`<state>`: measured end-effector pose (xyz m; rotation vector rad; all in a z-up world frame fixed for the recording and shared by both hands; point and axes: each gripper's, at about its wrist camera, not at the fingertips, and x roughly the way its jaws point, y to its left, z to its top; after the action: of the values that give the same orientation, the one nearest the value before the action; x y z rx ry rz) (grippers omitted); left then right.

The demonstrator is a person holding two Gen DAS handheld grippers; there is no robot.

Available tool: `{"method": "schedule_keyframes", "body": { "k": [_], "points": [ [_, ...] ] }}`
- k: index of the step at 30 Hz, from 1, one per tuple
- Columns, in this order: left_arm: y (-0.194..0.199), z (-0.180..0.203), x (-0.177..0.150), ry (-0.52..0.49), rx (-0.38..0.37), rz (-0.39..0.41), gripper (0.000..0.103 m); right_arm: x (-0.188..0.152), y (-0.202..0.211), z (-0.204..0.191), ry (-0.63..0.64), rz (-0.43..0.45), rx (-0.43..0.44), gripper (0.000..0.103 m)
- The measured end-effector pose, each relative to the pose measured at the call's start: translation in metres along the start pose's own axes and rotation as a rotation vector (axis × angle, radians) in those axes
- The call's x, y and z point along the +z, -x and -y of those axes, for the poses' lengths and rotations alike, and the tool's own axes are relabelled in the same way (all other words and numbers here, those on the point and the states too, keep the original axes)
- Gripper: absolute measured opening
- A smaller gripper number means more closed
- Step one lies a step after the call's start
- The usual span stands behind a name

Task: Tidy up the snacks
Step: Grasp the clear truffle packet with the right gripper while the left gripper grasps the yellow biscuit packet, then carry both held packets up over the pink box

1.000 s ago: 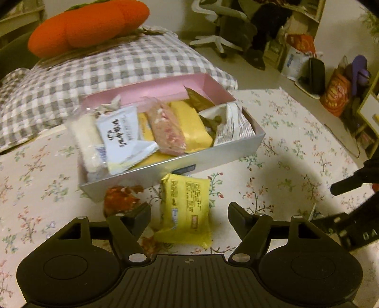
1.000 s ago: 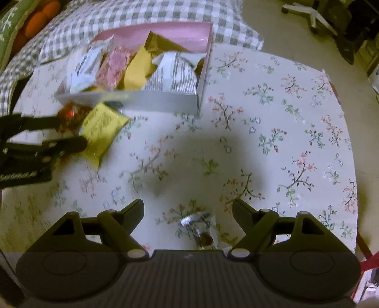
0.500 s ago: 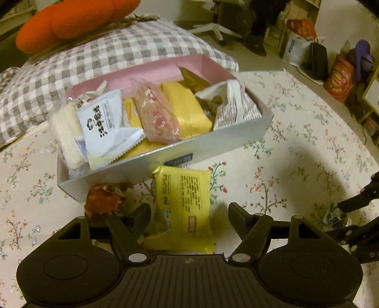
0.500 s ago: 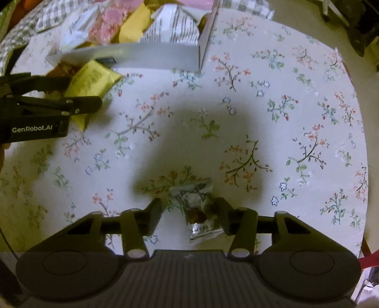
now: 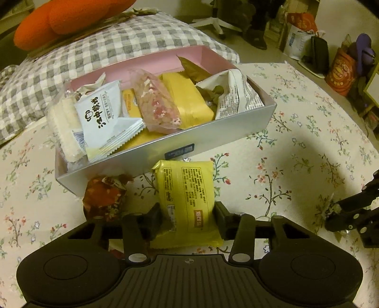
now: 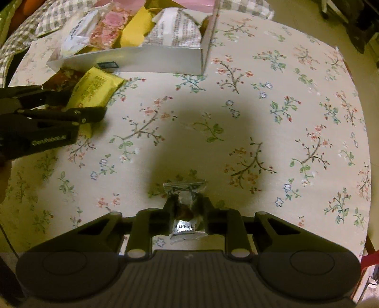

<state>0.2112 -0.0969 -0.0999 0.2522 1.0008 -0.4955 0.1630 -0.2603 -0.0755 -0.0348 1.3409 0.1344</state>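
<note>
A silver box with a pink inside (image 5: 213, 139) holds several snack packets; it also shows in the right wrist view (image 6: 151, 59). My left gripper (image 5: 188, 214) is shut on a yellow snack packet (image 5: 187, 196) lying on the floral tablecloth just in front of the box; the packet also shows in the right wrist view (image 6: 94, 90). A red-brown wrapped snack (image 5: 104, 196) lies left of it. My right gripper (image 6: 187, 208) is shut on a small silver truffle wrapper (image 6: 184, 203) on the cloth.
A grey checked pillow (image 5: 71, 59) with an orange plush (image 5: 54, 19) lies behind the box. The round table's edge (image 6: 364, 165) curves at the right. Bags (image 5: 341, 68) and a chair base (image 5: 213, 22) stand on the floor beyond.
Both grippers have moved forward and closed: the left onto the yellow packet, the right onto the truffle wrapper.
</note>
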Motion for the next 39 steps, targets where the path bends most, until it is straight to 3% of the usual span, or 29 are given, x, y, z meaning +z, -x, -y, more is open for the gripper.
{"method": "schedule_keyframes", "body": {
  "k": [22,39],
  "points": [
    [0.027,-0.001,0.008,0.060,-0.065,0.042,0.043,0.009,0.019,0.000,-0.046,0.094,0.004,0.020],
    [0.066,-0.047,0.024,0.211,-0.066,0.132,0.043,0.015,0.032,0.012,-0.108,0.180,-0.023,0.020]
  ]
}}
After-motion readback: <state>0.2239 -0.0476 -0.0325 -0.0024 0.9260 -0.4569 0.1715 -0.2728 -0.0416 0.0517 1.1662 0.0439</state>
